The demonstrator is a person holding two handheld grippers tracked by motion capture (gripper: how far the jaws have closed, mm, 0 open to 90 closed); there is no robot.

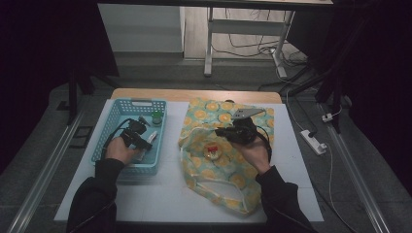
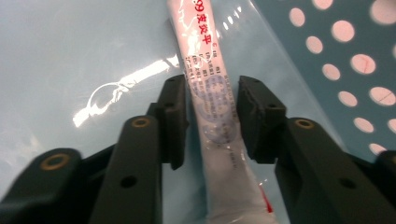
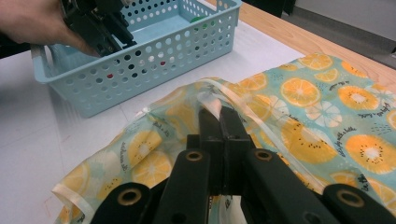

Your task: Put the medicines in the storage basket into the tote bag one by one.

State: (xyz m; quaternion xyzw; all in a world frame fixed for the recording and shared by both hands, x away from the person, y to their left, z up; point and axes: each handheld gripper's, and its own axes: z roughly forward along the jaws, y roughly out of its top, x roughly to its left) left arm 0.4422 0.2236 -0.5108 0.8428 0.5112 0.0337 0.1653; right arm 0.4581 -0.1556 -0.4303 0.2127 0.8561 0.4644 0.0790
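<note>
Two hand-held grippers: left (image 2: 212,116) spread around one white tube (image 2: 210,107) in one basket (image 1: 109,126), right (image 3: 219,121) pinching one bag (image 3: 299,107).

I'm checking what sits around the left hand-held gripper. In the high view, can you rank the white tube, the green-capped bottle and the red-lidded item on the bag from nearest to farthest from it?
From the left hand-held gripper:
1. White tube: in the blue basket, right at the jaws.
2. Green-capped bottle: at the basket's far right corner.
3. Red-lidded item: to the right, on the orange-print bag, outside the basket.
</note>
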